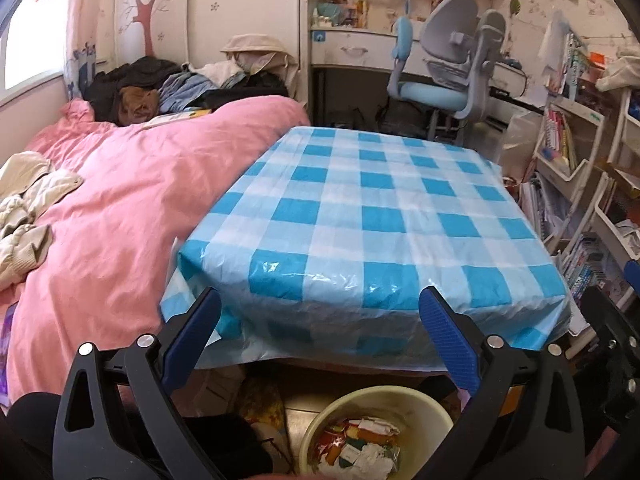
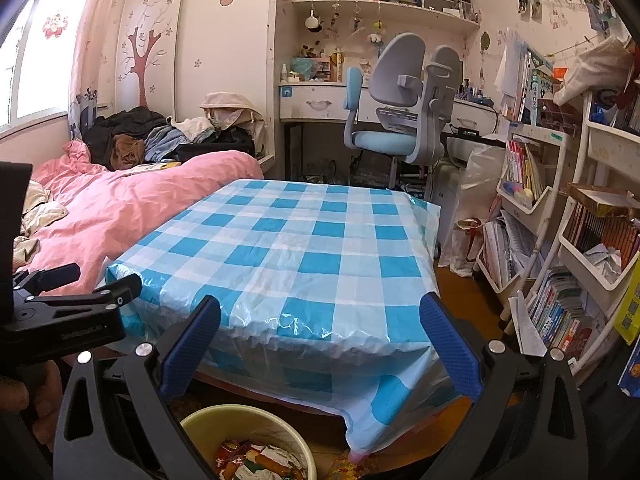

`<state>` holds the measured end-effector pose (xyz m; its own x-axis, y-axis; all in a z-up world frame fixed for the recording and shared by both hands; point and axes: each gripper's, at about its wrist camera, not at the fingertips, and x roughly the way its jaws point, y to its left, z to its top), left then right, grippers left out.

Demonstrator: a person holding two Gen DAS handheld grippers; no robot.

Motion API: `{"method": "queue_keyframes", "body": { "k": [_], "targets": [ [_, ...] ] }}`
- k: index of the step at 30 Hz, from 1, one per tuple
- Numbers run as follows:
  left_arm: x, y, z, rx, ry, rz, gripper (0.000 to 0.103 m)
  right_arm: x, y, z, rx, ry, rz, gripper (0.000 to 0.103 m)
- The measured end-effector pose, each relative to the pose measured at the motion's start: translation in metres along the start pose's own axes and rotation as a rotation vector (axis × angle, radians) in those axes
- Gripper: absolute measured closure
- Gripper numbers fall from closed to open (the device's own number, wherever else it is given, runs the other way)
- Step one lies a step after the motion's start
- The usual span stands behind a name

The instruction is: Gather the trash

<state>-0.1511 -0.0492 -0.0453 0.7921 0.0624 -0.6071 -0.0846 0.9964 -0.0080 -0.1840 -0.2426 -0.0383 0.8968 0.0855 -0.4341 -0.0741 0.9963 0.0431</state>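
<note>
A pale yellow bin (image 1: 416, 408) stands on the floor below the table's near edge, holding mixed wrappers and crumpled paper (image 1: 360, 448). In the right wrist view the same bin (image 2: 224, 424) sits at the bottom left with colourful trash (image 2: 260, 464) inside. My left gripper (image 1: 320, 312) is open above the bin, nothing between its blue pads (image 1: 444, 332). My right gripper (image 2: 320, 320) is also open and holds nothing, hanging over the table's front edge. The table (image 1: 360, 208) wears a blue and white checked plastic cover with nothing lying on it.
A bed with a pink duvet (image 1: 120, 200) and piled clothes flanks the table on the left. A blue and grey desk chair (image 2: 400, 120) stands behind it. Crowded book racks (image 2: 560, 240) line the right side. The left tool's body (image 2: 60, 312) and a hand show at left.
</note>
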Motion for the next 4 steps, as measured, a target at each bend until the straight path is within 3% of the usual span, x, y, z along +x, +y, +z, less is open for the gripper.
{"method": "queue_keyframes", "body": {
  "k": [4],
  "targets": [
    [-0.0012, -0.0018, 0.0012, 0.011, -0.011, 0.000, 0.007, 0.0052, -0.0012, 0.0034, 0.005, 0.018, 0.002, 0.008]
  ]
}}
